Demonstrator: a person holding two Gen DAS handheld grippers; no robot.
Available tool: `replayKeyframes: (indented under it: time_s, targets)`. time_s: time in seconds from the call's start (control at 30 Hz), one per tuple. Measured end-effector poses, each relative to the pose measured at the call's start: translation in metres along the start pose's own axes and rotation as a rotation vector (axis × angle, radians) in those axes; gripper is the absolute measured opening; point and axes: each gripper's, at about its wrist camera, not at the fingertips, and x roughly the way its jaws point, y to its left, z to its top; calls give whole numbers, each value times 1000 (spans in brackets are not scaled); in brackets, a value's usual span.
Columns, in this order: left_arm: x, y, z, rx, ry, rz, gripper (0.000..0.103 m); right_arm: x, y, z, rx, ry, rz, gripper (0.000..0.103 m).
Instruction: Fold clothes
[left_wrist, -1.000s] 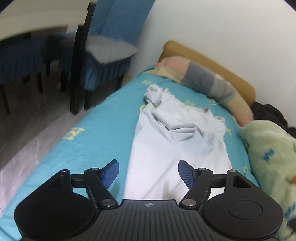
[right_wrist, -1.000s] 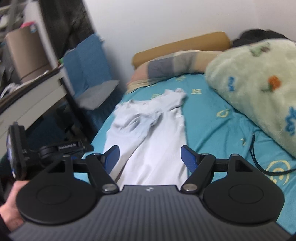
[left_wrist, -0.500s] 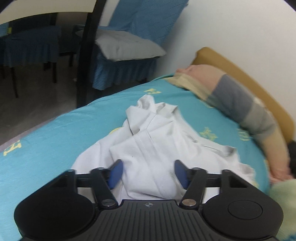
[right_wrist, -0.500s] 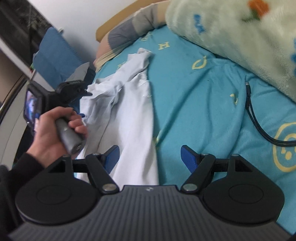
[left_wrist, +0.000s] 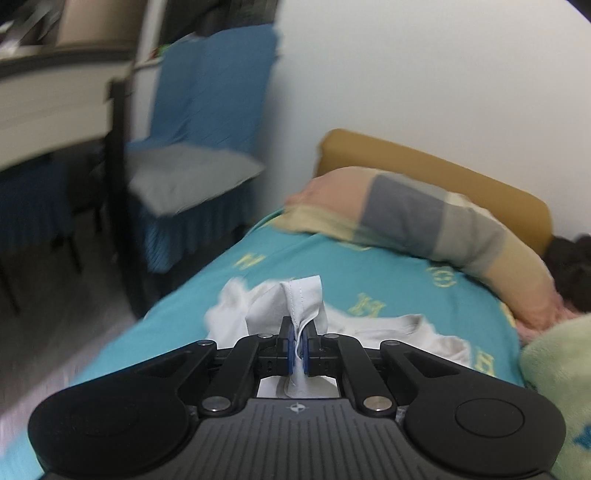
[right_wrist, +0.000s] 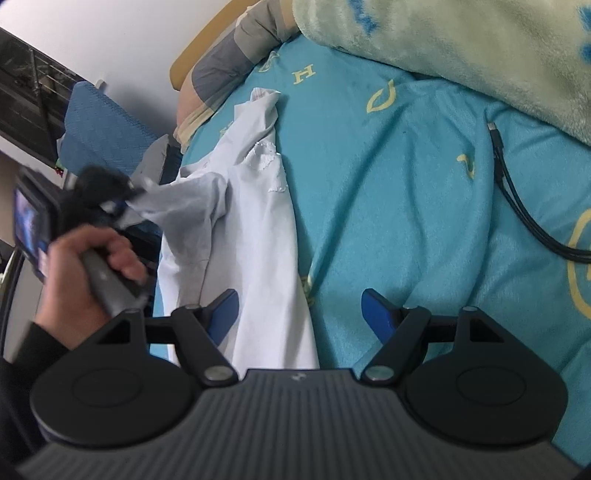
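A white shirt (right_wrist: 258, 229) lies lengthwise on the turquoise bed sheet (right_wrist: 399, 177). My left gripper (left_wrist: 299, 349) is shut on a fold of the white shirt (left_wrist: 303, 299) and lifts it off the sheet. In the right wrist view the left gripper (right_wrist: 110, 192) shows at the left, pulling a sleeve up and sideways. My right gripper (right_wrist: 299, 314) is open and empty, hovering over the shirt's lower right edge.
A striped pillow (left_wrist: 424, 218) and tan headboard (left_wrist: 443, 166) lie at the bed's far end. A green fleece blanket (right_wrist: 461, 55) fills the right side. A black cable (right_wrist: 517, 206) lies on the sheet. A blue chair (left_wrist: 199, 140) stands beside the bed.
My left gripper moved forward onto the shirt, closed on a fold and raised it. My right gripper dropped closer to the shirt's lower edge and stayed open.
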Motion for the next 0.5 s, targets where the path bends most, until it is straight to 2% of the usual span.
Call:
replayKeyframes:
  time_s: [0.17, 0.27, 0.37, 0.47, 0.5]
  targets:
    - [18, -44, 16, 75, 3, -72, 5, 9, 2, 0, -15, 17, -14, 76]
    - [38, -71, 8, 97, 28, -117, 5, 11, 3, 1, -30, 1, -29, 76]
    - [61, -84, -9, 84, 68, -119, 9, 13, 0, 2, -24, -2, -38, 76]
    - [71, -69, -17, -26, 111, -108, 31, 14, 0, 4, -25, -11, -35, 76]
    - [71, -62, -17, -51, 128, -95, 45, 15, 1, 4, -28, -15, -34, 76]
